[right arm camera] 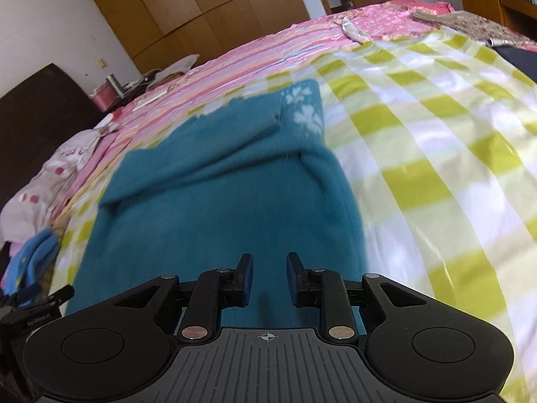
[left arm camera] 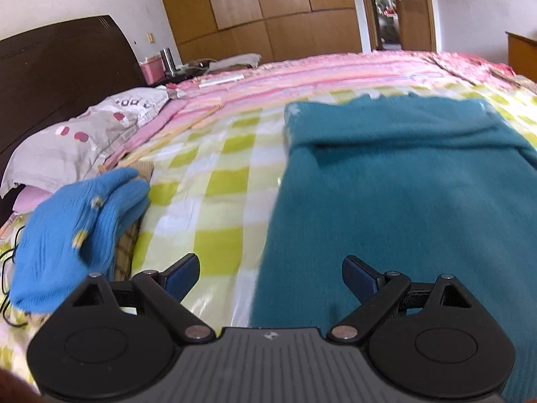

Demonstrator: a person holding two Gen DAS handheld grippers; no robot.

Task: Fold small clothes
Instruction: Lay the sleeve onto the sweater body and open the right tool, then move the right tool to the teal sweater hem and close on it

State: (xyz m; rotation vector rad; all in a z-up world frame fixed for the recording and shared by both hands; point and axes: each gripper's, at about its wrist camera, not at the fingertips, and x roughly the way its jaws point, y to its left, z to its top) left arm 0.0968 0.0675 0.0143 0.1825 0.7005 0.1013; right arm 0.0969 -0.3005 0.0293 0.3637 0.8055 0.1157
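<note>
A teal knit garment (left arm camera: 396,181) lies flat on the green-and-white checked bedspread (left arm camera: 214,181), partly folded, with a fold ridge across its far part. My left gripper (left arm camera: 270,275) is wide open and empty, hovering over the garment's near left edge. In the right wrist view the same teal garment (right arm camera: 218,201) shows white flower prints at its far right corner. My right gripper (right arm camera: 269,280) hovers above the garment's near part, its jaws a small gap apart with nothing between them. The left gripper's tip (right arm camera: 43,297) shows at the left edge.
A light blue knit garment (left arm camera: 74,231) lies on a checked cloth at the left. A dotted grey pillow (left arm camera: 80,141) rests by the dark headboard (left arm camera: 60,77). A pink striped blanket (left arm camera: 302,74) covers the far bed. Wooden wardrobes (left arm camera: 261,10) stand behind.
</note>
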